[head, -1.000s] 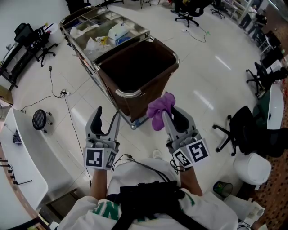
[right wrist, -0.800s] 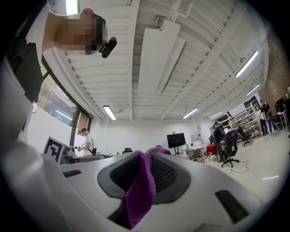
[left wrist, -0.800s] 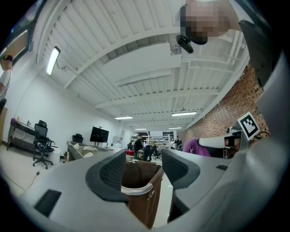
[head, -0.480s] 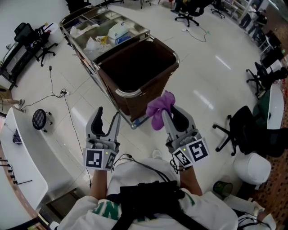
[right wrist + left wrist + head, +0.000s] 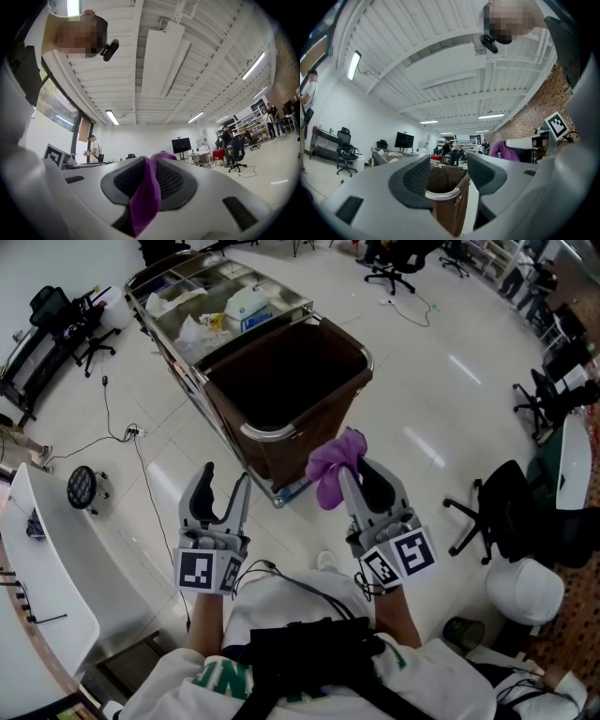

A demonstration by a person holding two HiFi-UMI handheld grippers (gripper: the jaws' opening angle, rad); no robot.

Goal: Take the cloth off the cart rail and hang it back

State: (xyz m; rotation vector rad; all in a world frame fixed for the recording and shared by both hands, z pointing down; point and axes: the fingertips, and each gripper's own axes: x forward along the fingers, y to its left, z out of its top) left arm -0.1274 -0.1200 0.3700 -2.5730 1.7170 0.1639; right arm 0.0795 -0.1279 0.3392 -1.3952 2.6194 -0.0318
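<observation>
A purple cloth (image 5: 334, 468) is pinched in my right gripper (image 5: 354, 472), which is shut on it; the cloth bunches above the fingertips and hangs down their left side. In the right gripper view the cloth (image 5: 146, 197) runs down between the two pads. It is held just in front of the cart's curved metal rail (image 5: 270, 434), apart from it. My left gripper (image 5: 223, 491) stands open and holds nothing, left of the rail. In the left gripper view the rail (image 5: 444, 194) shows between its pads, and the cloth (image 5: 504, 152) shows at the right.
The cart (image 5: 187, 362) holds a brown bag bin (image 5: 281, 381) and a tray of supplies (image 5: 225, 310). Office chairs (image 5: 506, 512) stand to the right, a white desk (image 5: 47, 568) to the left, and cables (image 5: 112, 437) lie on the floor.
</observation>
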